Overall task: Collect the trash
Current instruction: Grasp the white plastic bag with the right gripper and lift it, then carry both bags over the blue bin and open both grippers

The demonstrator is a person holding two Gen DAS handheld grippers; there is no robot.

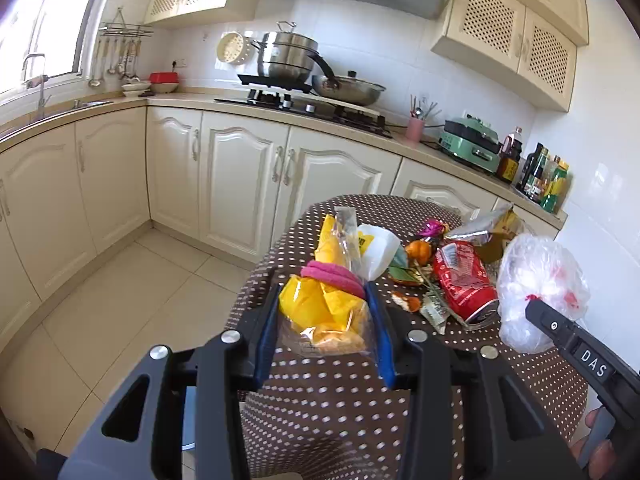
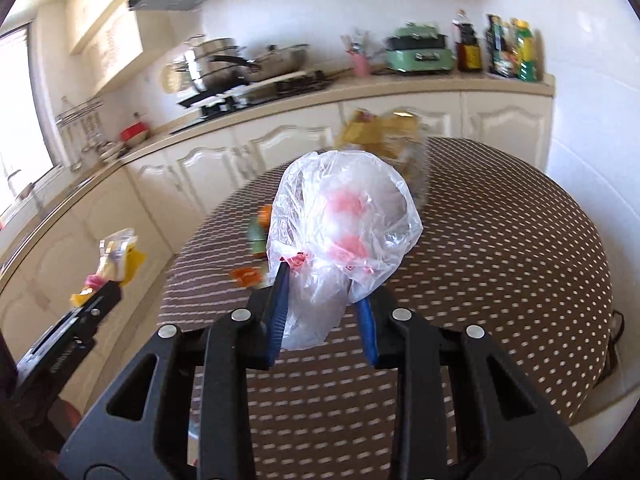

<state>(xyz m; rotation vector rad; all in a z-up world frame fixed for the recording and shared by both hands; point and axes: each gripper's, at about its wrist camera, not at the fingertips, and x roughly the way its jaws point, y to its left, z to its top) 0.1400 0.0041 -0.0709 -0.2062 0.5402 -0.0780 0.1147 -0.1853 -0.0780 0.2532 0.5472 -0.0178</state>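
Note:
My left gripper (image 1: 322, 294) is shut on a clear snack bag with yellow and pink contents (image 1: 320, 304), held above the near left edge of the brown dotted table (image 1: 320, 396). My right gripper (image 2: 320, 284) is shut on a crumpled clear plastic bag with red print (image 2: 340, 220), lifted over the table (image 2: 500, 260); the bag also shows in the left wrist view (image 1: 540, 276). On the table lie a crushed red can (image 1: 464, 280), a white cup (image 1: 378, 250), orange peel (image 1: 408, 300), a purple wrapper (image 1: 430, 227) and a foil packet (image 1: 488, 228).
Cream kitchen cabinets (image 1: 240, 176) wrap around behind the table, with a stove and pots (image 1: 296, 64), a green appliance (image 1: 472, 140) and bottles (image 1: 544, 176) on the counter. Tiled floor (image 1: 120, 300) lies to the left of the table.

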